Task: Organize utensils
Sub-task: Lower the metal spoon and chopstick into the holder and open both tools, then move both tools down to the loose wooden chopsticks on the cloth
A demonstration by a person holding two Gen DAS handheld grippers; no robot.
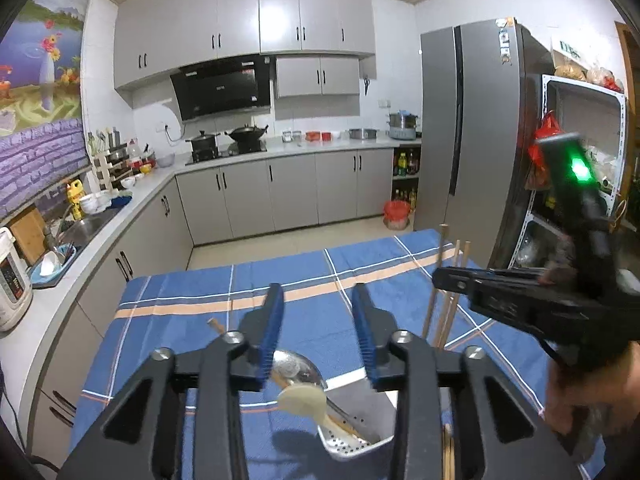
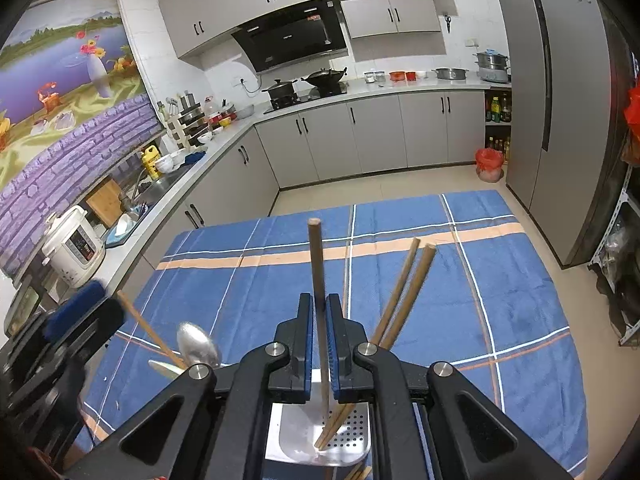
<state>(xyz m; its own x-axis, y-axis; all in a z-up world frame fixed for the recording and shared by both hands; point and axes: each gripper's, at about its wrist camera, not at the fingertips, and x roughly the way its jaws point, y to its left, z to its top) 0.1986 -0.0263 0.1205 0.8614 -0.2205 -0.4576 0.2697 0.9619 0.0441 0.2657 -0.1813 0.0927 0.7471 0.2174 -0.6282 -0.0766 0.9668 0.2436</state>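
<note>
Right gripper (image 2: 319, 332): jaws clamped on a single dark chopstick (image 2: 317, 256), held nearly upright, upper end well above the pads, lower end dropping into the perforated metal holder (image 2: 352, 428) directly beneath the claw. Step in hand, by judgement: seating this chopstick in the holder. Next move likely calls for lowering until the tip bottoms out, then parting the jaws without tipping the stick.

Just right of the claw, two lighter chopsticks (image 2: 404, 292) already lean in the same holder, tips on its holed floor. Left of the claw: a metal spoon (image 2: 198, 344) and another chopstick (image 2: 150, 330), angled upward.

Left gripper (image 1: 318, 328): jaws apart, holding nothing, hovering over the holder's left portion, where a pale spoon (image 1: 302, 400) and the metal spoon sit. Below all, a blue plaid cloth (image 2: 520, 300).
</note>
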